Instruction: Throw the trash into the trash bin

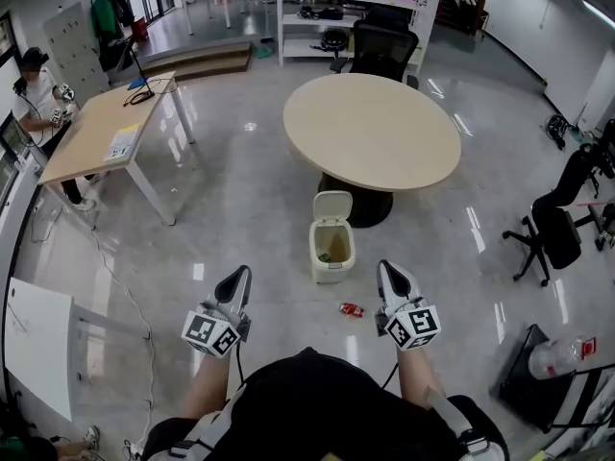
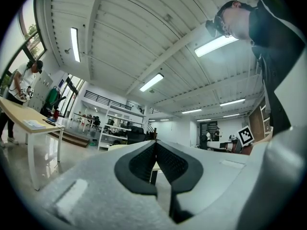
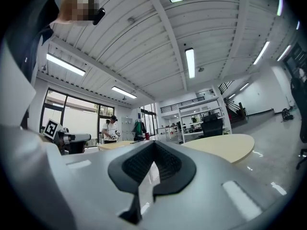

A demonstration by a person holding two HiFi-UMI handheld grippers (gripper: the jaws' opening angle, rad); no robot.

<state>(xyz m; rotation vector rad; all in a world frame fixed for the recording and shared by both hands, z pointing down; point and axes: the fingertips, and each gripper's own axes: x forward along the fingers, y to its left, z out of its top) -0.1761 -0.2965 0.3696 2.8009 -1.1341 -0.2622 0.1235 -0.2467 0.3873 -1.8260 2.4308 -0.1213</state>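
A small cream trash bin (image 1: pixel 332 243) with its lid flipped up stands on the floor in front of the round table. A red piece of trash (image 1: pixel 352 309) lies on the floor just below and right of the bin. My left gripper (image 1: pixel 235 277) is held left of the trash, level, shut with nothing in it. My right gripper (image 1: pixel 389 273) hovers just right of the trash, also shut and empty. In the left gripper view the left gripper (image 2: pixel 155 143) has its pads meeting at the tips. The right gripper (image 3: pixel 153 143) looks the same in the right gripper view. Neither gripper view shows the bin or the trash.
A round wooden table (image 1: pixel 372 131) stands behind the bin, with a black office chair (image 1: pixel 382 48) beyond it. A rectangular desk (image 1: pixel 106 134) is at the left with a person (image 1: pixel 36 99) beside it. Another black chair (image 1: pixel 553 229) sits at the right.
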